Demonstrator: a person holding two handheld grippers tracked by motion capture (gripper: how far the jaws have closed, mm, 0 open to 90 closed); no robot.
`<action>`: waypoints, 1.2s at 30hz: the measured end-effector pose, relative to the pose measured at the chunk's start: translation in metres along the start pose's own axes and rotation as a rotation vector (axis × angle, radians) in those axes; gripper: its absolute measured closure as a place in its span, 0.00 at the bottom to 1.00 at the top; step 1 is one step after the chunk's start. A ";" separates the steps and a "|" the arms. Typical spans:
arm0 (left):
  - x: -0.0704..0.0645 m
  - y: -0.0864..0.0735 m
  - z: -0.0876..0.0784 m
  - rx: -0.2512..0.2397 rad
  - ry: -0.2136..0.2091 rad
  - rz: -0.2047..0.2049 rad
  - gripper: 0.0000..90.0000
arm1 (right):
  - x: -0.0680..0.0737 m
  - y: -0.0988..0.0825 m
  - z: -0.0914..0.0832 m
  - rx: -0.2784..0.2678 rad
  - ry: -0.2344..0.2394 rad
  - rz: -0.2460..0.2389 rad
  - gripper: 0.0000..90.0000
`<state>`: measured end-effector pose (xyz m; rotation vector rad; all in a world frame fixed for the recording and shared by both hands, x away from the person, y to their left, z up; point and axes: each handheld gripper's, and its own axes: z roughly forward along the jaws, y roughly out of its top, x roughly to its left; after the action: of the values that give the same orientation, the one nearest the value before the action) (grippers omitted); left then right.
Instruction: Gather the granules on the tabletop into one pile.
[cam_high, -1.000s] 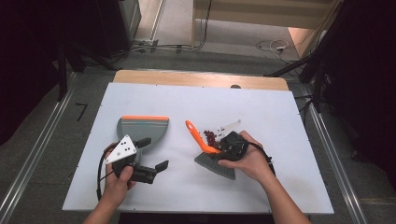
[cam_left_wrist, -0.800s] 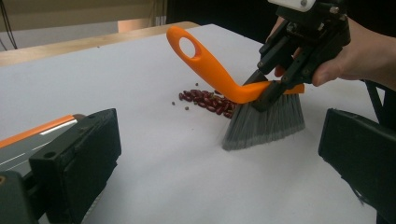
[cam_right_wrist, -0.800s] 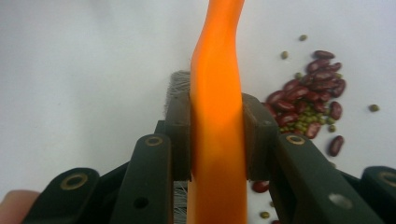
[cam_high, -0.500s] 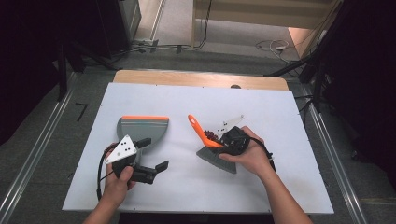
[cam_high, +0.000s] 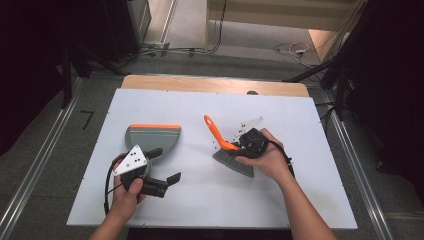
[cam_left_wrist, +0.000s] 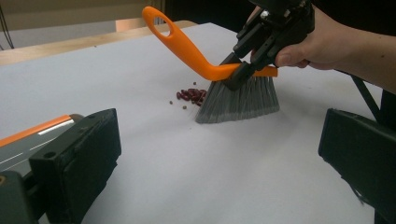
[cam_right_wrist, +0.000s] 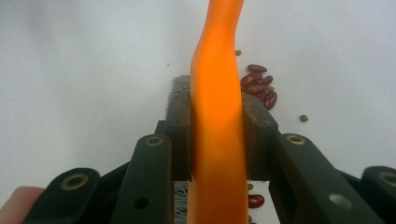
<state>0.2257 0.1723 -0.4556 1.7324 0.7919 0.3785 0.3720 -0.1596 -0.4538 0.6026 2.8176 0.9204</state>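
Right claw grips an orange-handled brush beside red beans on the white bench; left claw, open, rests near the dustpan.

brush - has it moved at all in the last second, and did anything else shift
The brush, clamped in the right gripper, has swung: its orange handle, which leaned toward the dustpan, now stands more upright, and the bristles sit slightly nearer the beans. Nothing was picked up or released. The left gripper and the dustpan stayed put.
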 end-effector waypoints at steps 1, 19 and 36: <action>0.000 0.000 0.000 0.001 -0.001 0.000 0.00 | -0.001 0.000 0.000 0.000 0.003 0.000 0.75; 0.002 0.000 0.000 -0.002 -0.002 -0.005 0.00 | 0.002 0.011 -0.020 -0.042 0.009 0.060 0.76; 0.003 -0.001 -0.001 0.003 -0.005 -0.005 0.00 | 0.012 0.052 0.031 -0.048 0.037 0.425 0.76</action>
<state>0.2271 0.1749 -0.4564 1.7330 0.7934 0.3695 0.3859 -0.0994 -0.4479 1.2196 2.7370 1.0652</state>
